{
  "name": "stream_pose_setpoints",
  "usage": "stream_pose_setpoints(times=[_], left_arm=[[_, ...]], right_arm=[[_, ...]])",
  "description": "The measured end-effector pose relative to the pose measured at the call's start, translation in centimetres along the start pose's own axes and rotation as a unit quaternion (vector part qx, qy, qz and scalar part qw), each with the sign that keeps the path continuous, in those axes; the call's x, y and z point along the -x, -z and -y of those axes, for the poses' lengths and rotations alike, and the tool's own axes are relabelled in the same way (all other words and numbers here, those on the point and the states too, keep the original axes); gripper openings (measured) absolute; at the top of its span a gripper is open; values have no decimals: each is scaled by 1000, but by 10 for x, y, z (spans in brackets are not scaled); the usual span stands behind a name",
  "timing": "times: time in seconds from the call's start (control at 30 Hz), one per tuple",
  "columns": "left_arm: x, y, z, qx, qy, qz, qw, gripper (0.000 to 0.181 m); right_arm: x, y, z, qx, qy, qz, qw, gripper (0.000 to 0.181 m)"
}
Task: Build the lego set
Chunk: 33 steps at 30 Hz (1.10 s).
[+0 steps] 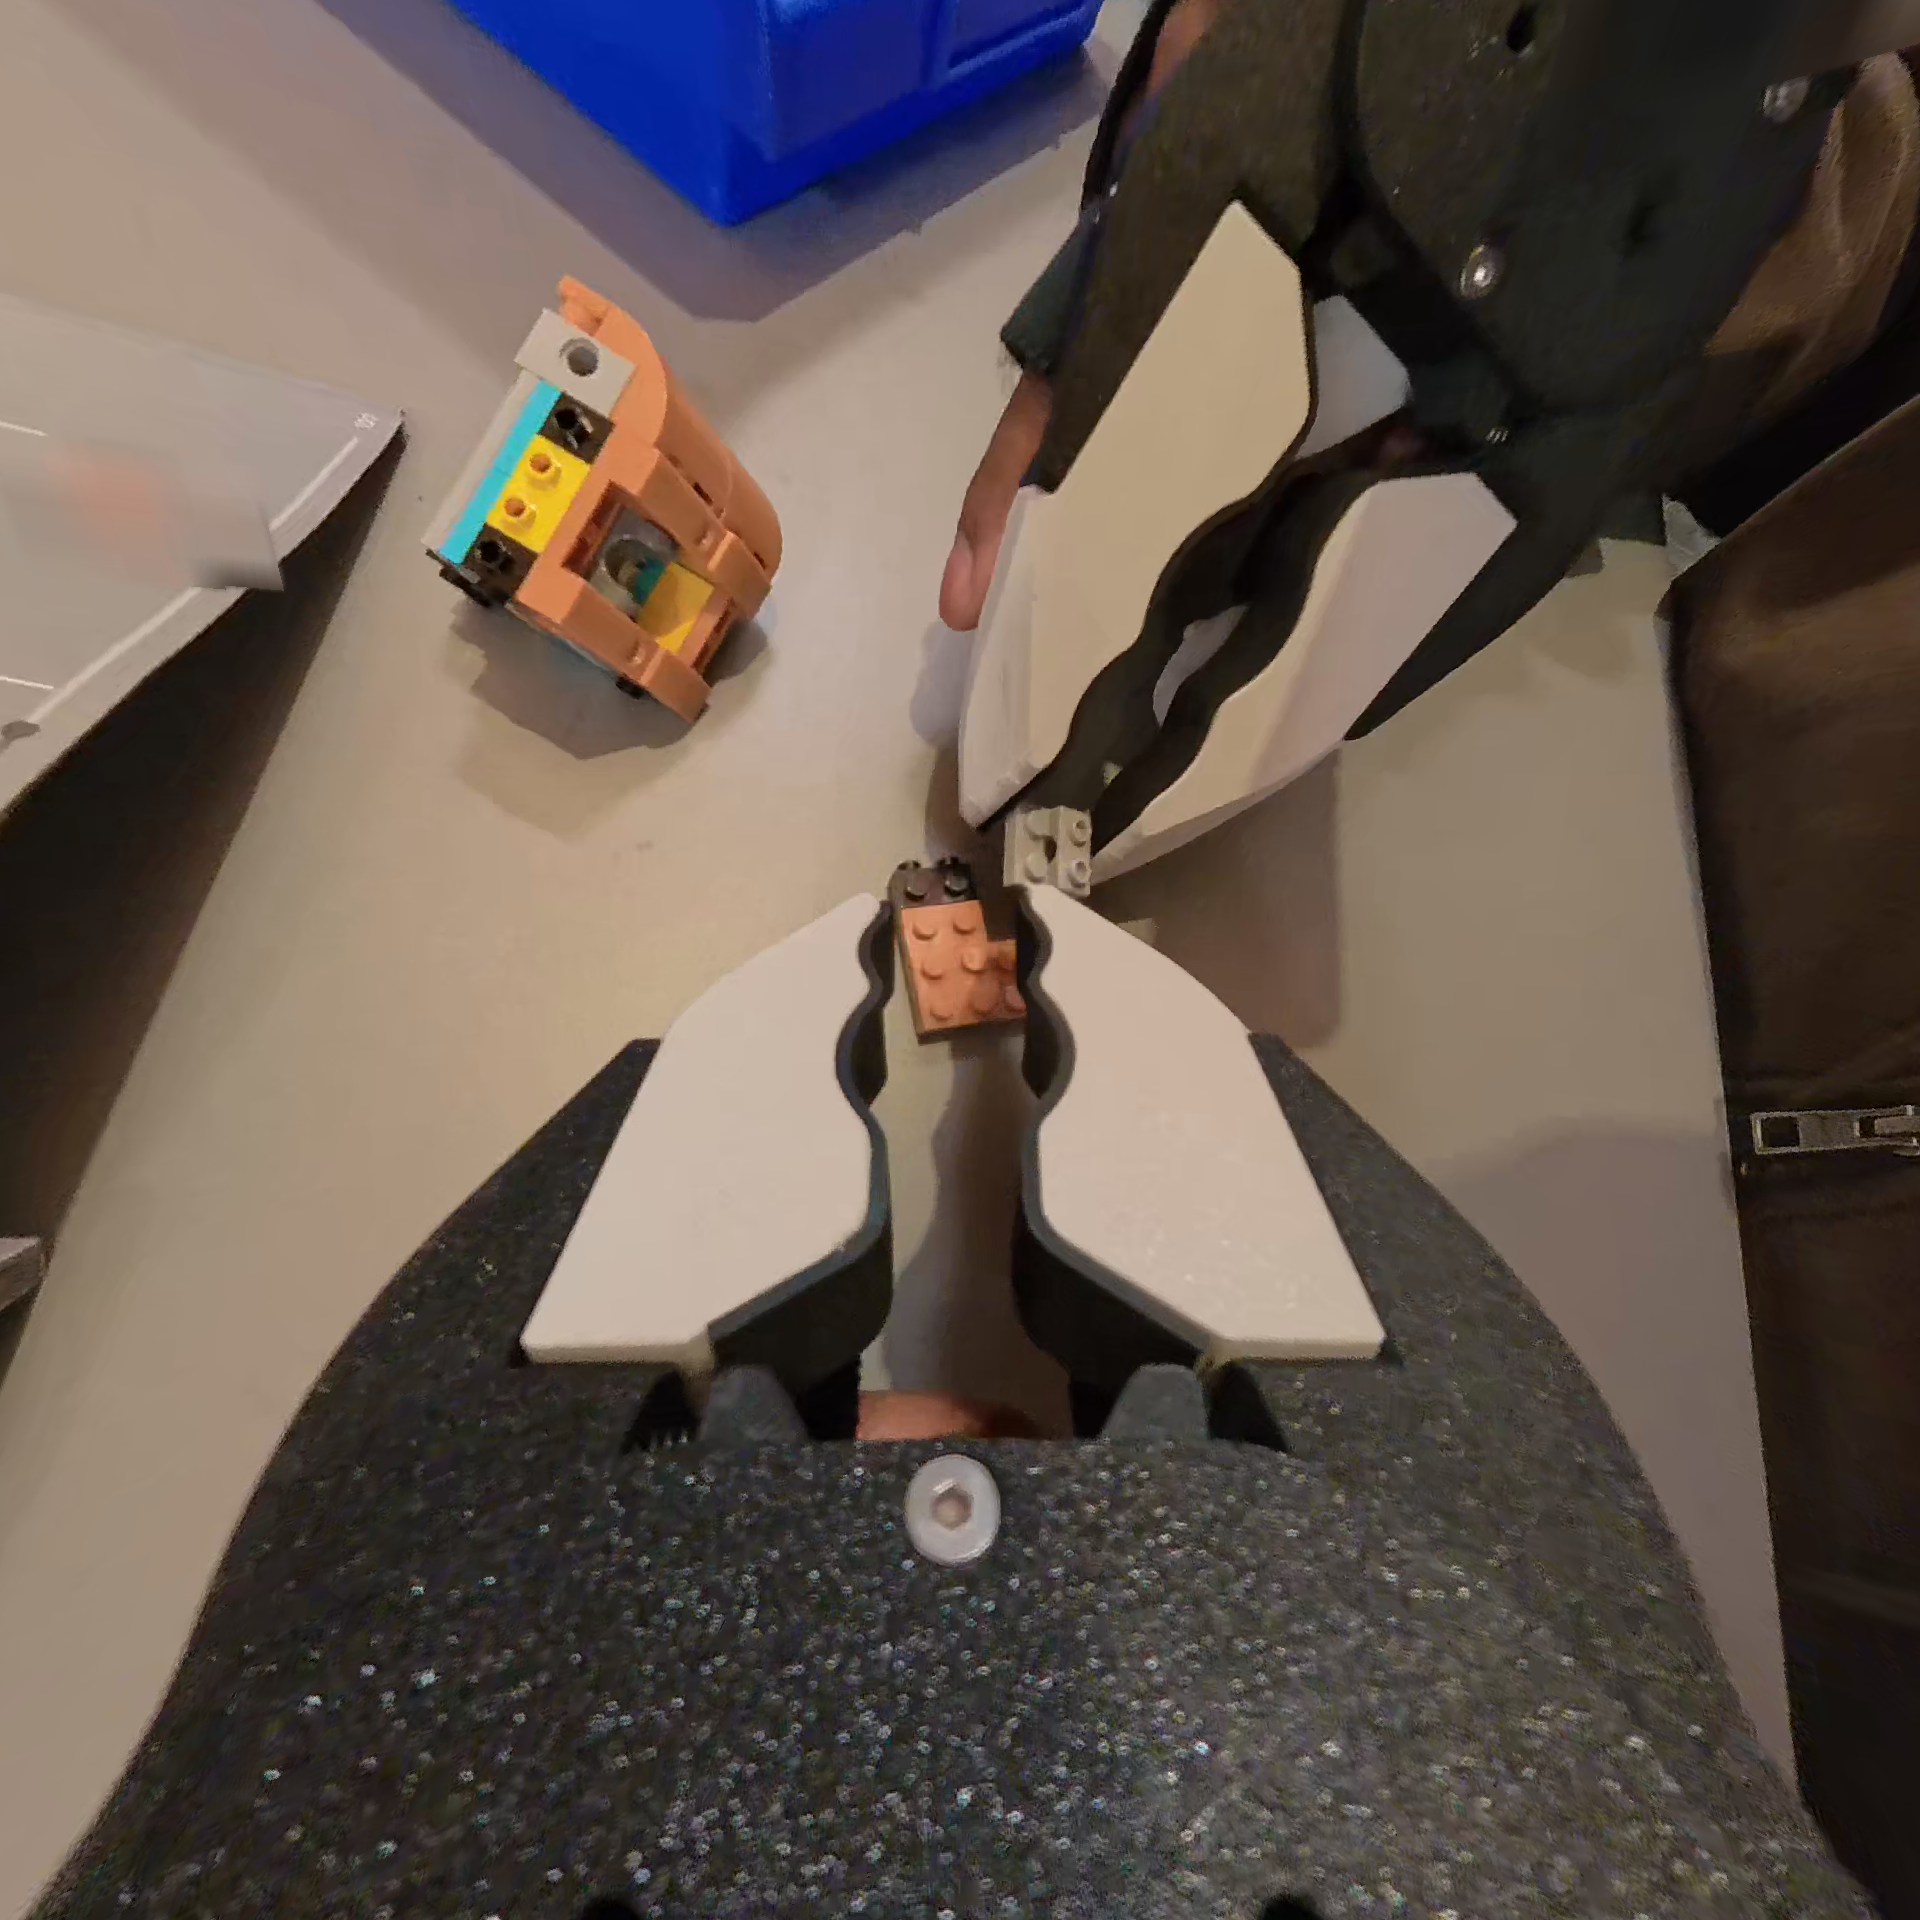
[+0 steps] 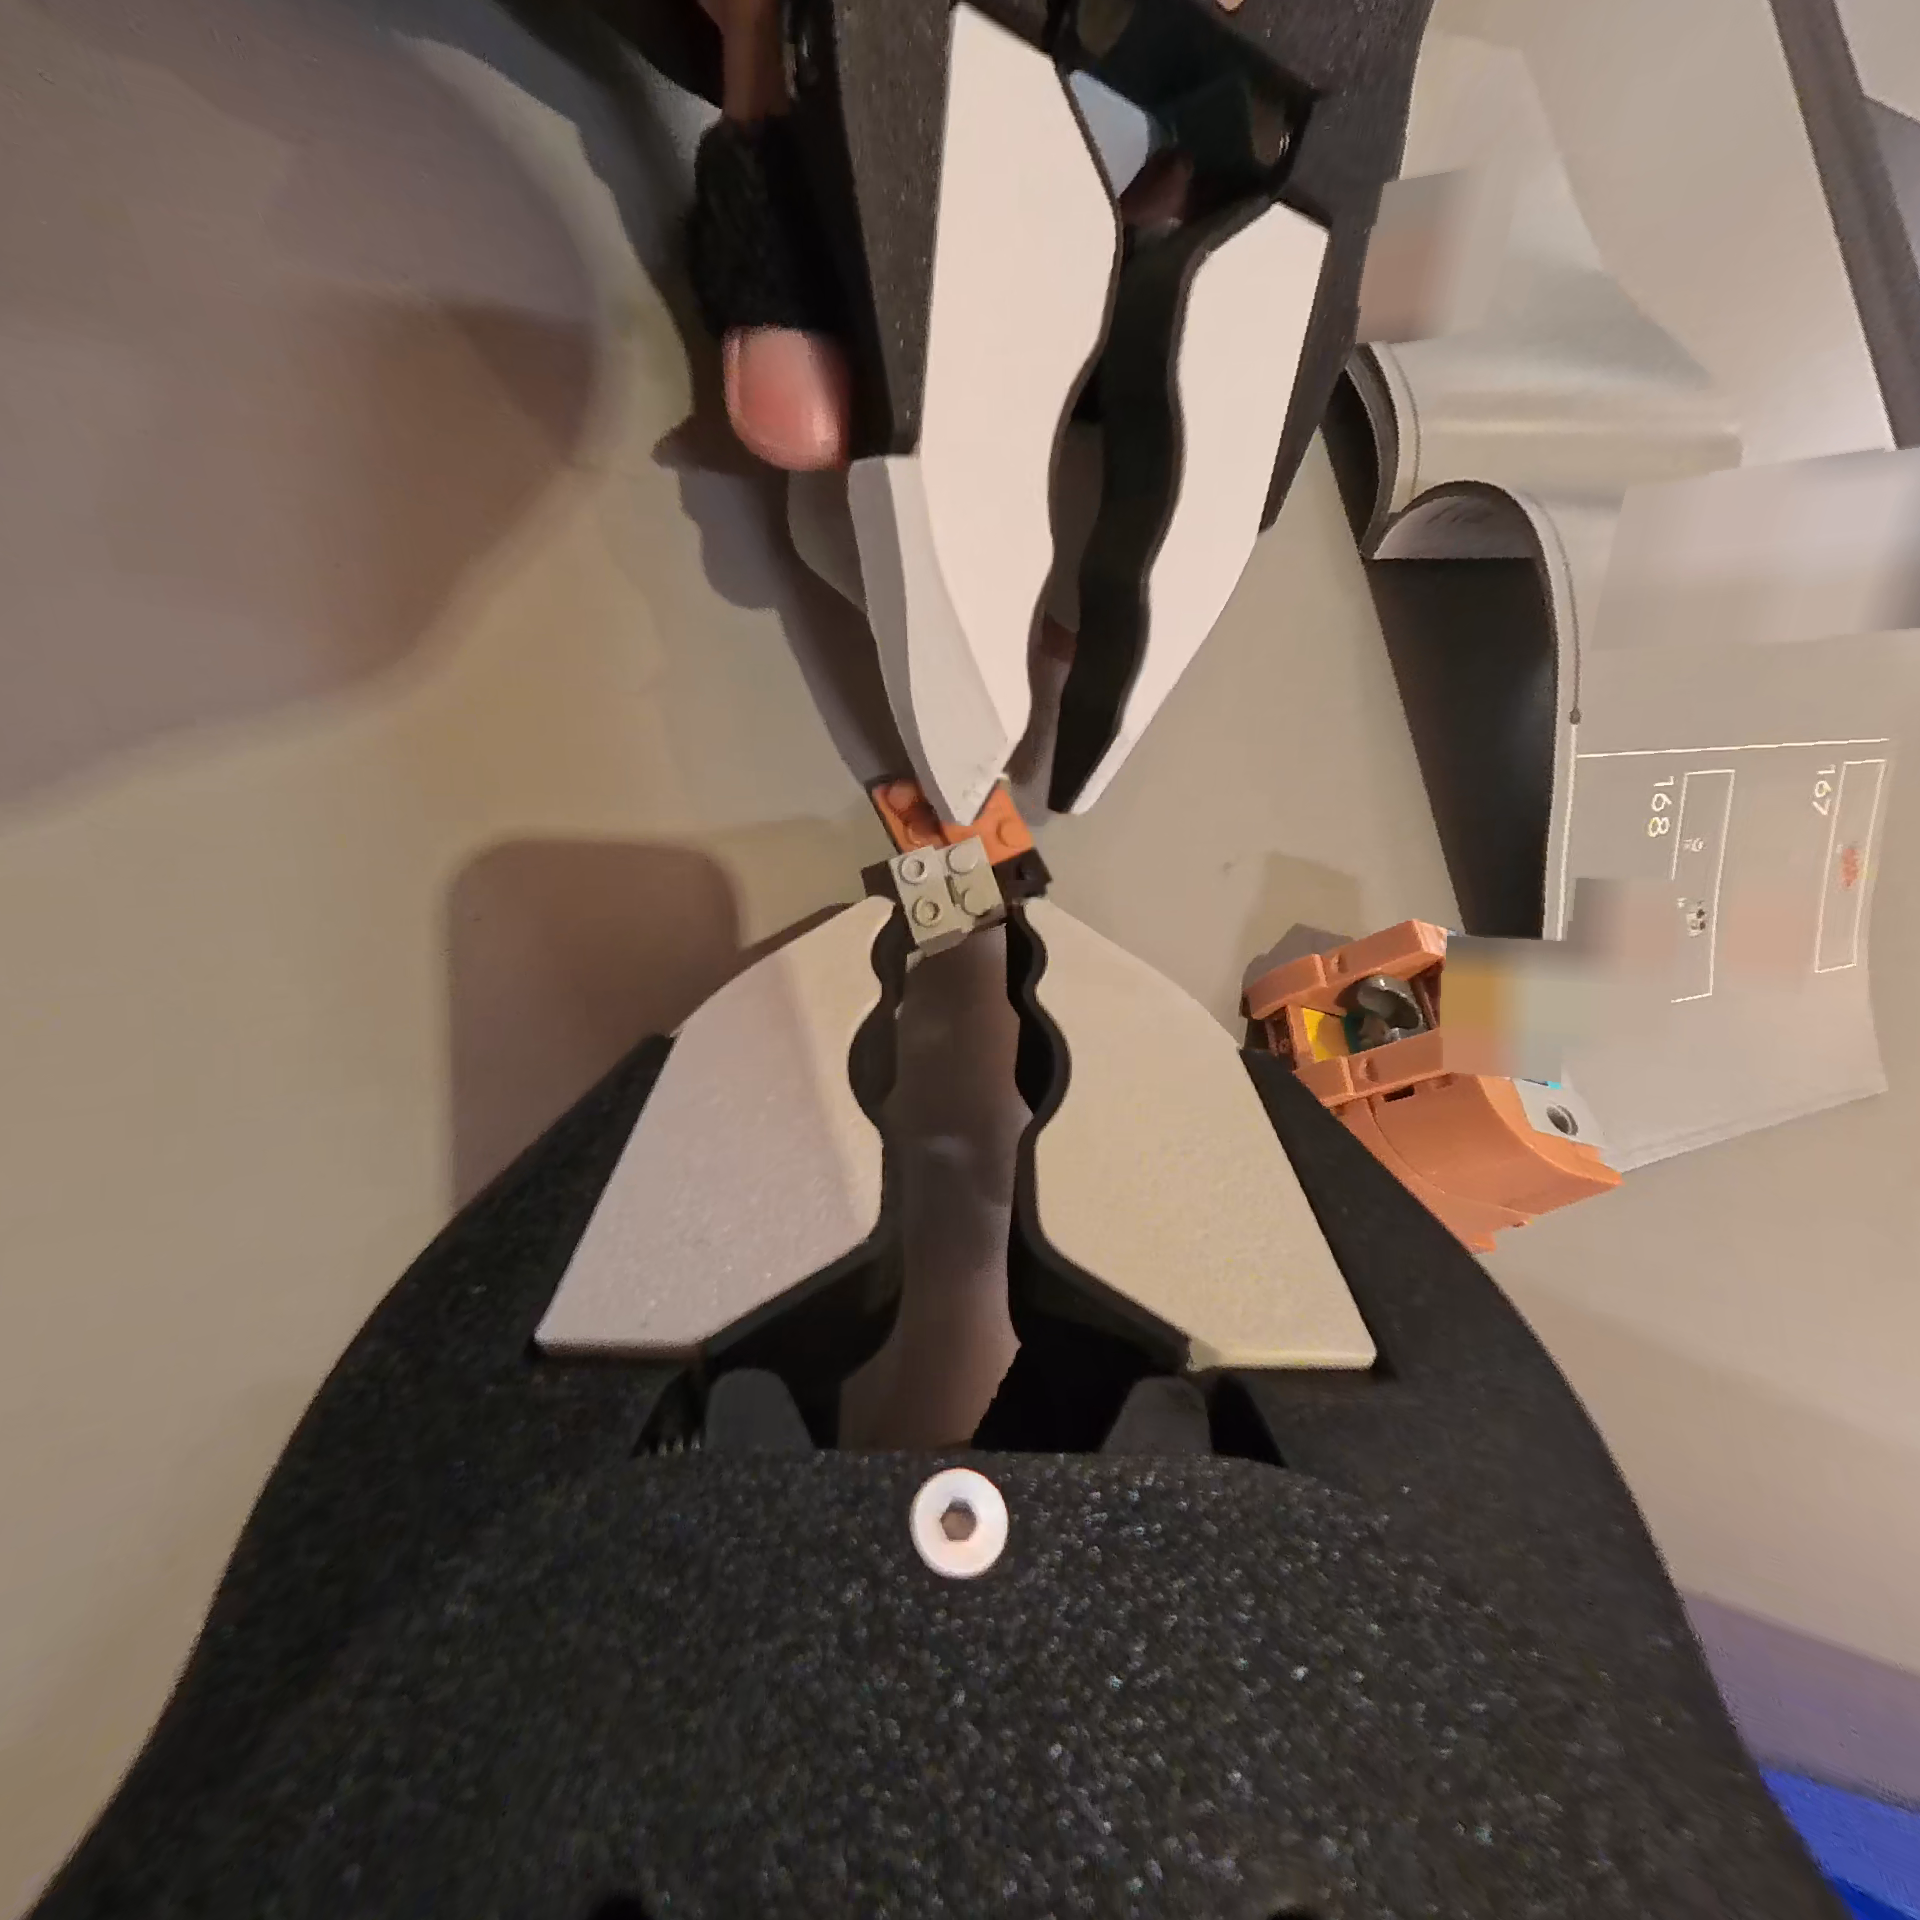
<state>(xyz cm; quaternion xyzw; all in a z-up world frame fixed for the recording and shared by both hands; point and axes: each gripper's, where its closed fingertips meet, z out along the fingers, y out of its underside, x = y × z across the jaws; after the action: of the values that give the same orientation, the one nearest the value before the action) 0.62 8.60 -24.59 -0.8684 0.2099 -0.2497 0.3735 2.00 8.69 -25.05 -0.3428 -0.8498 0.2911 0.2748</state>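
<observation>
My left gripper (image 1: 951, 914) is shut on a small brown plate (image 1: 961, 971) with a black piece (image 1: 935, 883) at its far end, held above the table. My right gripper (image 2: 948, 914) is shut on a small grey studded piece (image 2: 940, 899). In the left wrist view the right gripper (image 1: 1049, 821) comes in from the upper right with the grey piece (image 1: 1051, 850) just beside the black end. In the right wrist view the left gripper (image 2: 1013, 795) comes from the top, and the brown plate (image 2: 987, 826) touches the grey piece.
A partly built brown model (image 1: 613, 509) with yellow, teal and black parts lies on the table at the left; it also shows in the right wrist view (image 2: 1403, 1070). An open instruction booklet (image 2: 1725, 873) lies beyond it. A blue bin (image 1: 769, 83) stands at the back. A dark bag (image 1: 1808, 1039) lies at the right. Both grippers' tips are close together, under 4 cm apart.
</observation>
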Motion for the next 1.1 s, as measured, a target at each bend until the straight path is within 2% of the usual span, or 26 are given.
stream_pose_setpoints(times=[0.17,0.27,0.43,0.6,0.8,0.93,1.1], left_arm=[[9,7,-13,36,-26,24,999,37],[7,6,-22,63,-81,30,994,43],[3,1,-23,72,-185,35,979,46],[9,11,-21,66,-322,-18,944,52],[12,3,2,46,-336,-139,930,49],[8,-6,-6,93,-358,-183,911,49],[4,-2,-10,112,-363,-210,901,47]], right_arm=[[1,1,-2,3,-15,12,1000,18],[2,1,-3,1,-25,24,999,18],[6,4,-1,-13,-40,52,998,18],[12,15,3,-45,-44,102,993,18],[18,26,3,-64,-28,131,989,18],[21,27,0,-63,-27,143,987,18],[25,27,-3,-62,-26,155,986,18]])
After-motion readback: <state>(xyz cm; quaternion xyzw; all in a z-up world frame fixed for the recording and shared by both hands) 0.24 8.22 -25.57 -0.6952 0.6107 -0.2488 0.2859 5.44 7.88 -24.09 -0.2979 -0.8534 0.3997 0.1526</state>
